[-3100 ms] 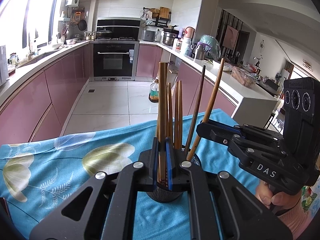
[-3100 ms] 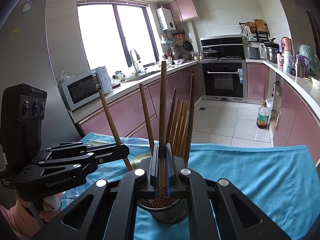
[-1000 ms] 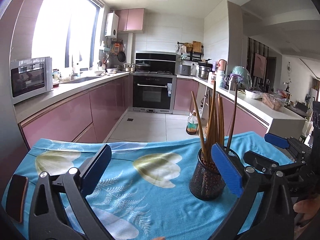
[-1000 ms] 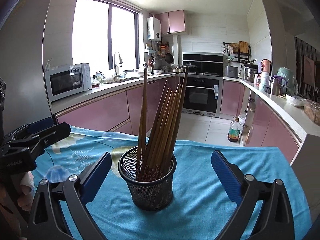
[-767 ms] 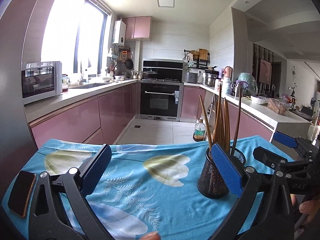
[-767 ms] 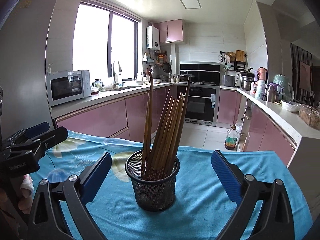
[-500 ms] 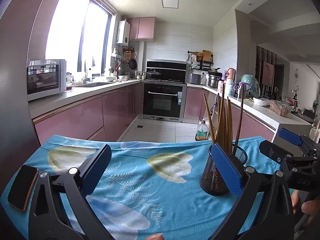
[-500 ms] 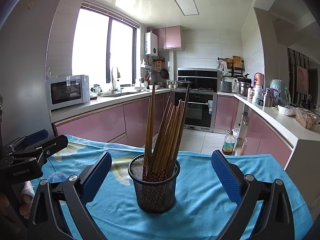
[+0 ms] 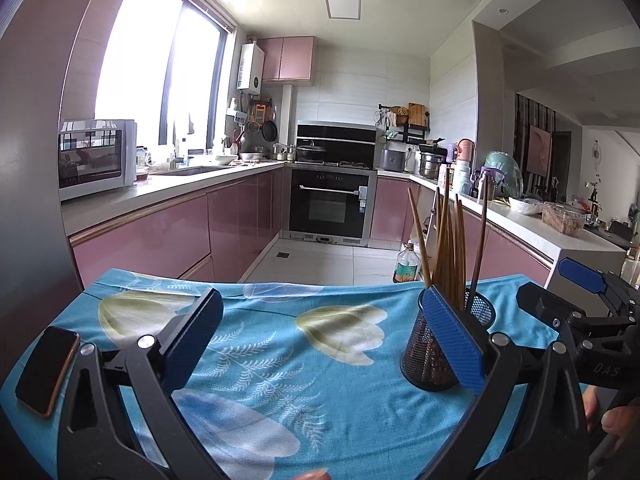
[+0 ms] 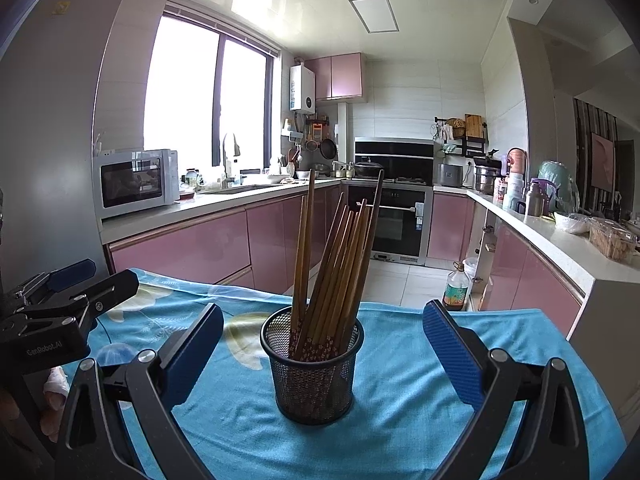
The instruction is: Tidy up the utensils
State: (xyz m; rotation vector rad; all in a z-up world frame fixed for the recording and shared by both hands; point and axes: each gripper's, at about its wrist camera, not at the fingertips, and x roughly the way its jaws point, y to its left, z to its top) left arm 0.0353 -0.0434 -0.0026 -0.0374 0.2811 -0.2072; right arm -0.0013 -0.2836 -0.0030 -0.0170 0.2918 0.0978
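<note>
The right gripper (image 10: 322, 352) is spread wide and holds nothing; the mesh cup (image 10: 313, 364) stands upright on the blue tablecloth (image 10: 408, 392) directly ahead of it, centred between its blue finger pads (image 10: 452, 354) without touching either. The chopsticks (image 10: 336, 264) stand in the cup, leaning slightly to the right. The left gripper (image 9: 320, 344) is likewise fully open and empty; from its viewpoint the cup (image 9: 434, 354) sits just behind its right pad, well to the right of centre. A phone (image 9: 46, 370) lies flat on the tablecloth beyond its left finger.
</note>
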